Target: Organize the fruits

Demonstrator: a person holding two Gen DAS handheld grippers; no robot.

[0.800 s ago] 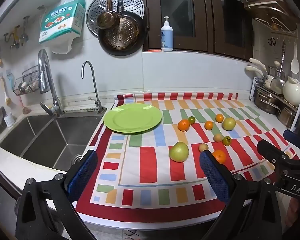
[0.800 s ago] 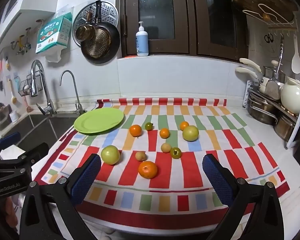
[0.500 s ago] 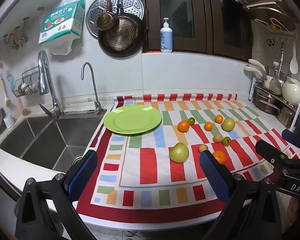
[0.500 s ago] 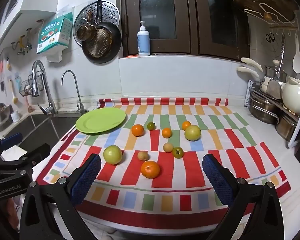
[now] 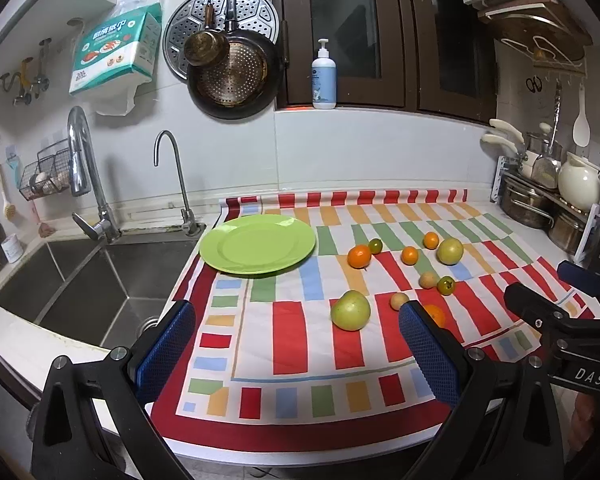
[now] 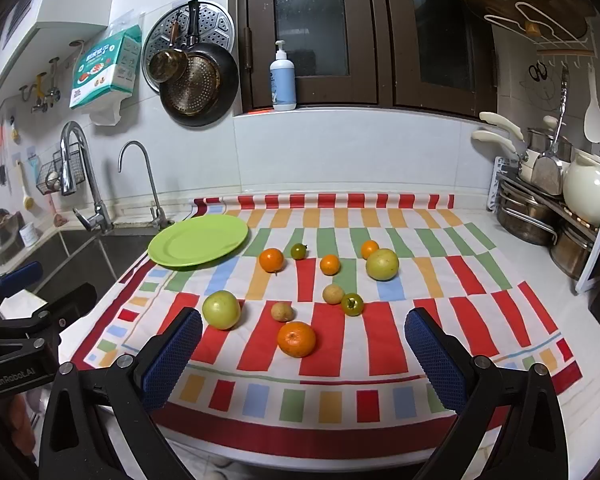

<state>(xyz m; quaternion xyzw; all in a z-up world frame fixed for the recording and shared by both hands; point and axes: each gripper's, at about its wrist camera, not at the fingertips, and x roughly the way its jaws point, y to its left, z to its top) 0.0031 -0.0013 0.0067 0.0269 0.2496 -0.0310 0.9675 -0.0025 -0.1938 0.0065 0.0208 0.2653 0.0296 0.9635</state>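
My left gripper (image 5: 296, 344) is hanging over the near edge of the counter with its blue pads wide apart, and nothing is sitting between them. My right gripper (image 6: 304, 354) is doing the same, spread wide and holding nothing. I am looking down at a striped cloth (image 6: 440, 320) that is lying on the counter.

In the right wrist view, the fruits are all sitting on the cloth. A big orange (image 6: 296, 339) is lying closest to me, near the middle. At 10 o'clock from it a small tan fruit (image 6: 282, 311) is sitting just beside it. Farther out at 10 o'clock a large green apple (image 6: 221, 309) is resting. At 1 o'clock from the big orange a small green tomato (image 6: 352, 304) is touching another tan fruit (image 6: 333, 293). Beyond them a second orange (image 6: 271, 260), a dark green tomato (image 6: 298, 251), a small orange (image 6: 330, 265), another small orange (image 6: 369, 249) and a second green apple (image 6: 382, 265) are making a loose row. The last small orange and that apple are touching.

A green plate (image 6: 198, 246) is lying at 10 o'clock of the fruits, with nothing on it, partly over the cloth's edge next to the sink (image 5: 80, 280). In the left wrist view the plate (image 5: 257, 249) is sitting at 11 o'clock from the near apple (image 5: 351, 310).
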